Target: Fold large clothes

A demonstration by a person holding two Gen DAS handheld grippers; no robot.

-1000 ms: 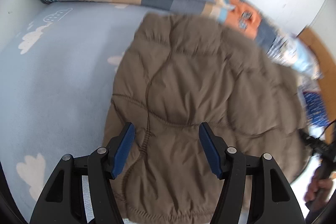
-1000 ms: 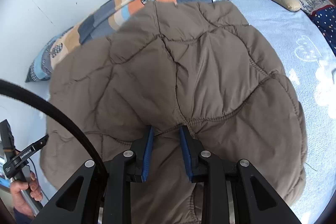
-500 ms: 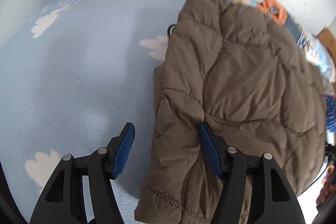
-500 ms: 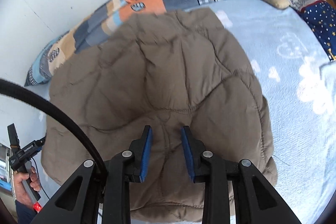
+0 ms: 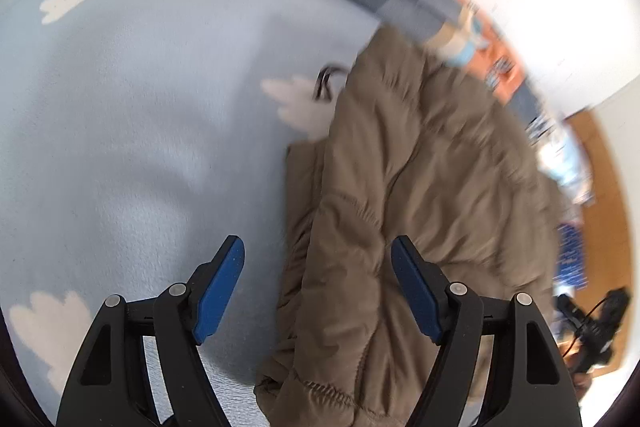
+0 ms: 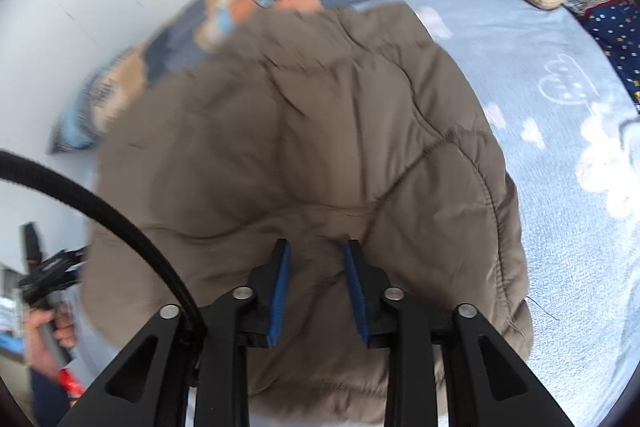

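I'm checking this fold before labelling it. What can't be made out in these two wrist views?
- Left wrist view: the near hem of the brown jacket is hidden behind the left gripper.
- Left wrist view: a dark item at the jacket's far edge is too blurred to identify.
- Right wrist view: the jacket's underside, sleeves and front are hidden by its own top layer; the right gripper covers the near edge.
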